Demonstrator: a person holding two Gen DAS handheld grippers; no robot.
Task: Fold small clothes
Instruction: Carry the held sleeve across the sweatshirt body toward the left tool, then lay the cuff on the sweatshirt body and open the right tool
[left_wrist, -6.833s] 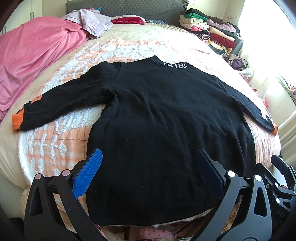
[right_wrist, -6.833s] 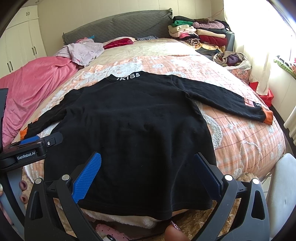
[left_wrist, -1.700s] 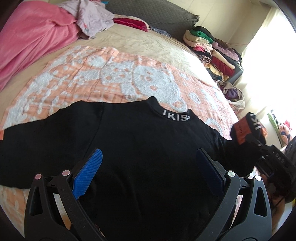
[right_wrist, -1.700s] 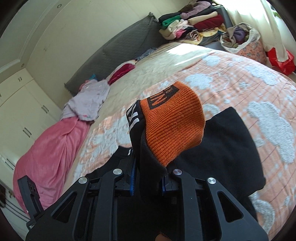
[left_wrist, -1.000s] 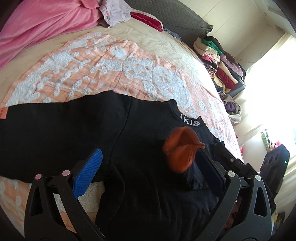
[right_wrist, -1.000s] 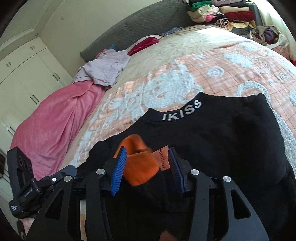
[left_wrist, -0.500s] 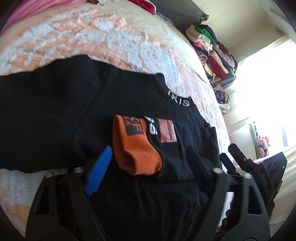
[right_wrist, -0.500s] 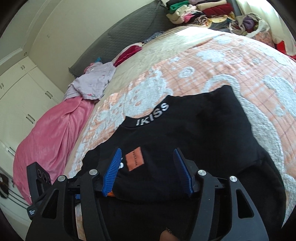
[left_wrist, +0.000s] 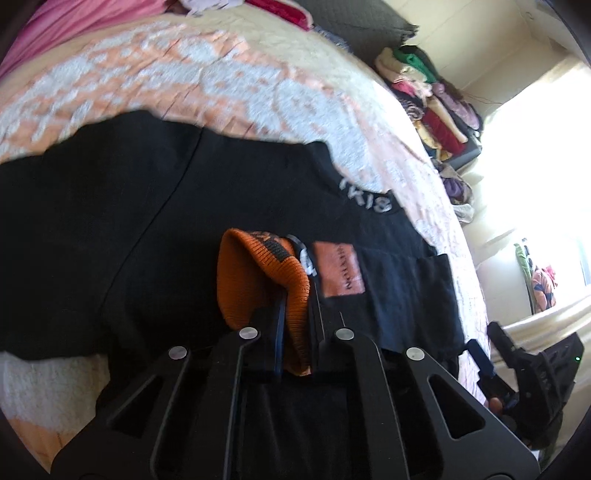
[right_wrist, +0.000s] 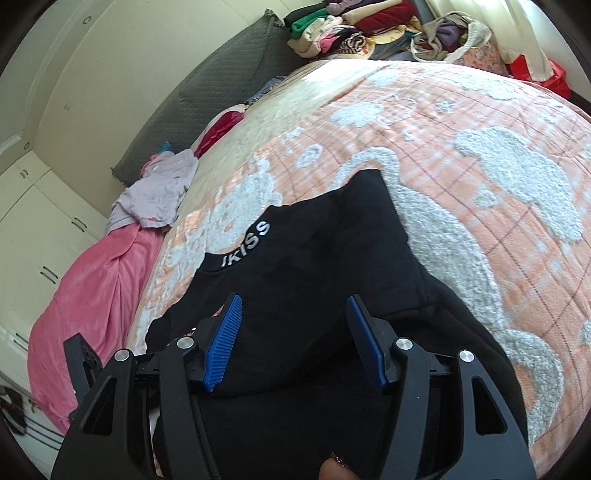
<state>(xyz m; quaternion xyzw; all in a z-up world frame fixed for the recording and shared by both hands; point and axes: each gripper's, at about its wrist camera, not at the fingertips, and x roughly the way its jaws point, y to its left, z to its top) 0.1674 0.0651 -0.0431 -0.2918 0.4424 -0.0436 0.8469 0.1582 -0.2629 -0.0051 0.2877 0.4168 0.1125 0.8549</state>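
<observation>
The left gripper (left_wrist: 295, 332) is clamping the orange cuff (left_wrist: 258, 280) over the sweater (left_wrist: 110, 240) chest, below the collar (left_wrist: 369, 203). The right gripper (right_wrist: 295, 343) is hovering, jaws apart, over the sweater's folded right side. Judged progress: one sleeve is lying across the body on the bed (right_wrist: 480, 147); the other sleeve and the body folds are remaining.

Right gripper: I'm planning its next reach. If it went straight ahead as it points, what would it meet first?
Probably the black sweater, lying between and ahead of the open right gripper. Depth is unclear.
</observation>
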